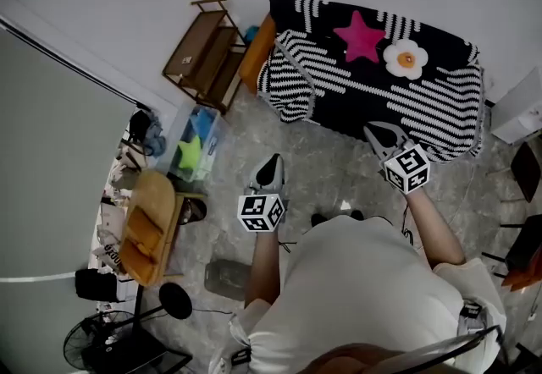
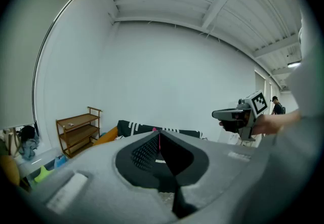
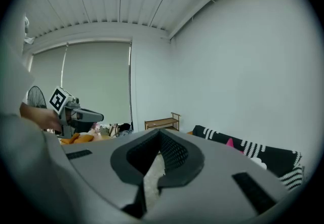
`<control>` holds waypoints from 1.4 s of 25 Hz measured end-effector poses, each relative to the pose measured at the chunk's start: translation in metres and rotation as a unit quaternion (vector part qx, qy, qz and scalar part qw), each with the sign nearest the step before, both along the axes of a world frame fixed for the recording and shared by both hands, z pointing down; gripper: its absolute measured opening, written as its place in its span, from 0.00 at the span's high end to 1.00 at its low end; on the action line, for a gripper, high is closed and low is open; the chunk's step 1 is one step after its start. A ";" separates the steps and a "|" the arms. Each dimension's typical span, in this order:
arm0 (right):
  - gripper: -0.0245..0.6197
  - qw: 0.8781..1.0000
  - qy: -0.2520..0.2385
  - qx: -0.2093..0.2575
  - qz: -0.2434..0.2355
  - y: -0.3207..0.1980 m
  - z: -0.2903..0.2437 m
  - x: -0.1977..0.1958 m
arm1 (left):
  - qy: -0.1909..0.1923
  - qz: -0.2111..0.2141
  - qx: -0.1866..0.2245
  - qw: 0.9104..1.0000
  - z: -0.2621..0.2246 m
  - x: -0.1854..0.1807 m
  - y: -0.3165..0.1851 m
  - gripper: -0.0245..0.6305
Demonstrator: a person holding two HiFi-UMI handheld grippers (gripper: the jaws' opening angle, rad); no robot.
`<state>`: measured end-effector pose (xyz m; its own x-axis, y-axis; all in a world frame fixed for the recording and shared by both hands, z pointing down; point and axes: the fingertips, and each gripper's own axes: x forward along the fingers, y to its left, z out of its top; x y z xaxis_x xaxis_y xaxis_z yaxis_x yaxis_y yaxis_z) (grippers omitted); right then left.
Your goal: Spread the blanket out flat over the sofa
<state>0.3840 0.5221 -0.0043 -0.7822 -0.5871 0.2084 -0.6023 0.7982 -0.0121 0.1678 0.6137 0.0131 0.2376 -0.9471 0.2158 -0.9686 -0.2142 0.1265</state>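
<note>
Your left gripper [image 1: 272, 161] and right gripper [image 1: 373, 129]: jaws closed together, empty; head view alone shows blanket [image 1: 373, 85] whole, upper right.

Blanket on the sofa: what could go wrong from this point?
1. The blanket bunches at its left front corner and leaves the sofa's orange end bare, so it may not count as flat.
2. Reaching that corner could knock the wooden shelf close beside it.
3. The left gripper and right gripper are off the blanket, fingers together; pushing in shut might drag the fabric instead of gripping it.
</note>
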 end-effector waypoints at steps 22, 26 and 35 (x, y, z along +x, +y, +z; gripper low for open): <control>0.96 1.000 -0.001 -0.017 0.014 -0.010 0.011 -0.023 | 0.024 0.014 -0.003 1.000 0.007 -0.022 -0.010 0.81; 0.96 1.000 0.005 -0.023 0.021 -0.010 0.014 -0.034 | 0.026 0.018 -0.003 0.999 0.007 -0.033 -0.010 0.79; 0.96 0.999 0.013 -0.029 0.035 -0.005 0.021 -0.060 | 0.035 0.031 -0.005 0.999 0.015 -0.060 -0.009 0.73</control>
